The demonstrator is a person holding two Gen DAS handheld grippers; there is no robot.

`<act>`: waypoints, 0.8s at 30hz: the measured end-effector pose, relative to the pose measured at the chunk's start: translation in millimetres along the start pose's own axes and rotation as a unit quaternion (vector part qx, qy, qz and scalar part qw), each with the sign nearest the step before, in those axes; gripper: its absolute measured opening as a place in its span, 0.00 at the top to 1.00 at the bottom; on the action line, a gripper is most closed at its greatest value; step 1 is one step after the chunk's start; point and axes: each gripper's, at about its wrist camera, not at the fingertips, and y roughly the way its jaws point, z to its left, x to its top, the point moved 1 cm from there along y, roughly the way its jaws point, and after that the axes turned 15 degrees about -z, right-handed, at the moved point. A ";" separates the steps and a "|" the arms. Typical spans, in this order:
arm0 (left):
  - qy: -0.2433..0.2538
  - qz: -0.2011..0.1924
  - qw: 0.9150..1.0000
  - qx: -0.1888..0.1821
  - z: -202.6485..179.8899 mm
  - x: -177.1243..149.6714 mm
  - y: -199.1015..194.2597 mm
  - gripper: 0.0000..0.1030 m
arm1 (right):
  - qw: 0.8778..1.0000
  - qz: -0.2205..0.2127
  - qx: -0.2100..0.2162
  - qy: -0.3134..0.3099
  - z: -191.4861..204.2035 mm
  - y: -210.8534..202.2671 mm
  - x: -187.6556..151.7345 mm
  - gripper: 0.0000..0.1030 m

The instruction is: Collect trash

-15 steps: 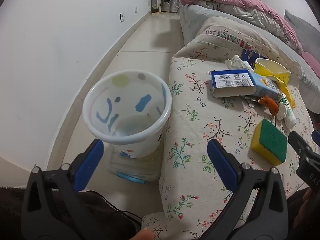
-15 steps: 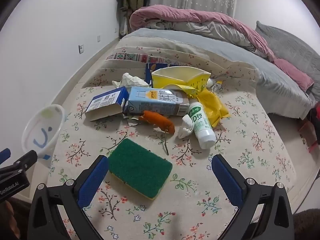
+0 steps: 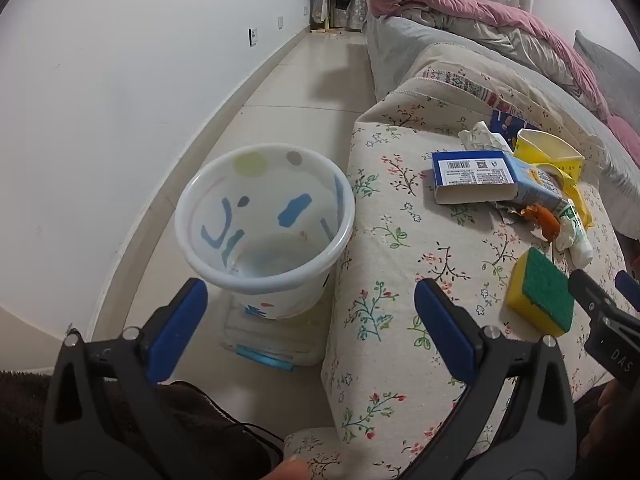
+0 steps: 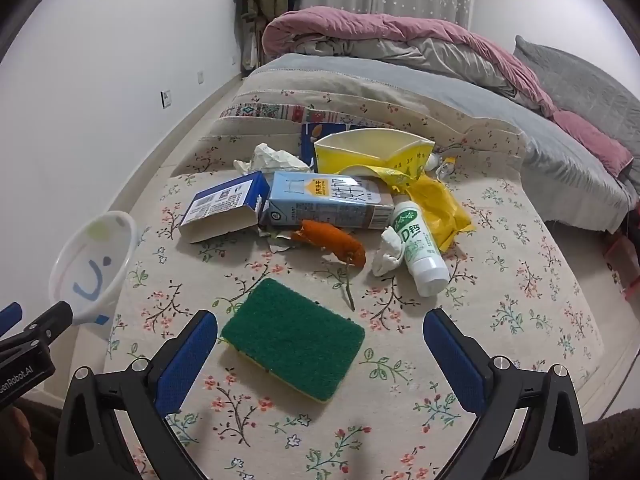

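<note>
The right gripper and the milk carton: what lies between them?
In the right wrist view, the green sponge lies nearest the open right gripper; beyond it an orange peel lies against the milk carton.

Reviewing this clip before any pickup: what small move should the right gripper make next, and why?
Probably lower the right gripper, jaws open and empty, onto the sponge. It is the nearest piece of trash, lies flat between the jaws, apart from the pile, and the bin is empty.
</note>
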 end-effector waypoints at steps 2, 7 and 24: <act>0.000 -0.001 1.000 0.000 0.1 0.0 -0.1 0.00 | 1.000 -0.001 0.000 0.012 -2.4 -6.0 2.5 0.00; -0.001 -0.002 1.000 -0.002 -0.3 -0.3 -1.2 0.00 | 1.000 0.000 0.000 0.015 -3.6 -5.9 2.3 0.00; -0.001 -0.003 1.000 -0.001 -2.5 -1.7 -1.9 0.00 | 1.000 0.000 0.000 0.018 -3.5 -5.9 2.8 0.00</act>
